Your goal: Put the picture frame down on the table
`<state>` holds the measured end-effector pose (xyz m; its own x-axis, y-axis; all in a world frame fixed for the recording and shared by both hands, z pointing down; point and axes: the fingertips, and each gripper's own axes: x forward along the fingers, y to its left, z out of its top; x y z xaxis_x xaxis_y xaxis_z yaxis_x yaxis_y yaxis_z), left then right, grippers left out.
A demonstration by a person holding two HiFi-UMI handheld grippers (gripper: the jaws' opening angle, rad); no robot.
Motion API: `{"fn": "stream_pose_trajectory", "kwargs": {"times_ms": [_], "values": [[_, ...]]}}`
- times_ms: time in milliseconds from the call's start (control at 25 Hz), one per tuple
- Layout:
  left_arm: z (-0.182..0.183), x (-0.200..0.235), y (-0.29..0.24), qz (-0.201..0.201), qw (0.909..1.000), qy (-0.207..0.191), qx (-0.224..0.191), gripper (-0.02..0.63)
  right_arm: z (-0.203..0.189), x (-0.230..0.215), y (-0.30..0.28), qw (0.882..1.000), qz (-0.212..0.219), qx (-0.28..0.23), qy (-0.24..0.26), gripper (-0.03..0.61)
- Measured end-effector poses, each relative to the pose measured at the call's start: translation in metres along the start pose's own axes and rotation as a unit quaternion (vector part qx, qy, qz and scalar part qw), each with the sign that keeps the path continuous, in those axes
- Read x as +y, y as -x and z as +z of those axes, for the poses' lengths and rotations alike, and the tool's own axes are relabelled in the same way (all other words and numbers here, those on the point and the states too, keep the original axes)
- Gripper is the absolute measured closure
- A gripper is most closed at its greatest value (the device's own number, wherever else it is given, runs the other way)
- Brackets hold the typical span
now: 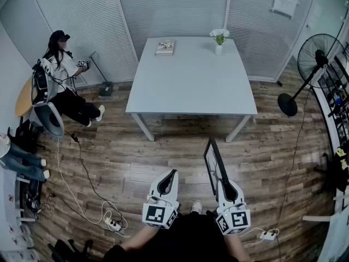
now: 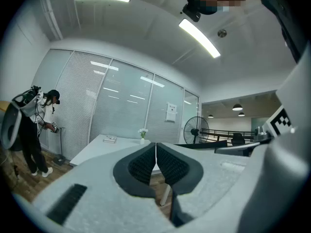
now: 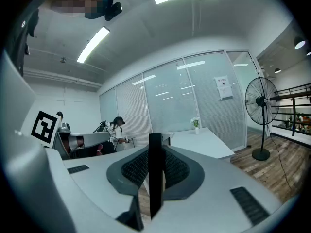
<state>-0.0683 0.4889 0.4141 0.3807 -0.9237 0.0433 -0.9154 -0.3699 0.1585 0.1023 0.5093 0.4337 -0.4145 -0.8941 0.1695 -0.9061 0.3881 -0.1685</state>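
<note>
A black picture frame (image 1: pixel 213 165) stands edge-on in my right gripper (image 1: pixel 223 180), whose jaws are shut on it; in the right gripper view the picture frame (image 3: pixel 155 174) is a dark vertical bar between the pads. My left gripper (image 1: pixel 172 174) hangs beside it with jaws shut and nothing between them, its pads (image 2: pixel 146 163) pressed together. Both grippers are over the wooden floor, well short of the white table (image 1: pixel 191 94), which stands ahead. The white table (image 3: pixel 204 142) also shows in the right gripper view.
On the table's far edge lie a book (image 1: pixel 165 48) and a small vase of white flowers (image 1: pixel 219 40). A person (image 1: pixel 65 81) sits at the left wall. A standing fan (image 1: pixel 311 70) is at the right. Cables and a power strip (image 1: pixel 113 224) lie on the floor.
</note>
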Motion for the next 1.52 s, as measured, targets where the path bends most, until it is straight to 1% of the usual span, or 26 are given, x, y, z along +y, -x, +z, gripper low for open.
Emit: {"fn": "stream_pose_trajectory", "kwargs": {"times_ms": [80, 320, 480, 680, 800, 920, 1040, 1160, 1320, 1520], "values": [[0.002, -0.003, -0.002, -0.004, 1.0, -0.006, 0.0, 0.592, 0.001, -0.002, 0.001, 1.0, 0.0, 0.001, 0.0, 0.514], [-0.001, -0.011, -0.009, -0.003, 1.0, -0.008, 0.003, 0.592, 0.005, -0.01, 0.004, 1.0, 0.003, -0.002, -0.007, 0.514], [-0.003, -0.025, -0.016, -0.007, 0.9999, -0.01, 0.005, 0.592, 0.002, -0.022, 0.008, 1.0, 0.006, 0.0, -0.012, 0.514], [-0.006, -0.043, -0.028, -0.001, 0.9999, -0.012, 0.004, 0.591, 0.003, -0.044, 0.012, 1.0, 0.012, -0.001, -0.015, 0.514], [-0.005, -0.054, -0.038, 0.007, 0.9998, -0.019, 0.002, 0.592, 0.005, -0.061, 0.01, 1.0, 0.018, -0.001, -0.015, 0.514], [-0.005, -0.06, -0.045, 0.024, 0.9996, -0.013, -0.003, 0.592, 0.009, -0.074, 0.006, 0.999, 0.03, -0.007, -0.012, 0.514], [-0.006, -0.063, -0.05, 0.033, 0.9994, -0.013, -0.002, 0.592, 0.009, -0.083, 0.001, 0.999, 0.037, -0.006, -0.01, 0.514], [-0.009, -0.061, -0.055, 0.039, 0.9992, -0.013, 0.003, 0.592, 0.006, -0.089, -0.004, 0.999, 0.038, -0.001, -0.014, 0.514], [-0.014, -0.05, -0.074, 0.044, 0.999, -0.01, 0.007, 0.592, 0.005, -0.097, -0.022, 0.999, 0.037, 0.001, -0.015, 0.514], [-0.018, -0.027, -0.111, 0.034, 0.9994, -0.008, 0.008, 0.591, 0.006, -0.104, -0.057, 1.0, 0.025, 0.004, -0.01, 0.517]]}}
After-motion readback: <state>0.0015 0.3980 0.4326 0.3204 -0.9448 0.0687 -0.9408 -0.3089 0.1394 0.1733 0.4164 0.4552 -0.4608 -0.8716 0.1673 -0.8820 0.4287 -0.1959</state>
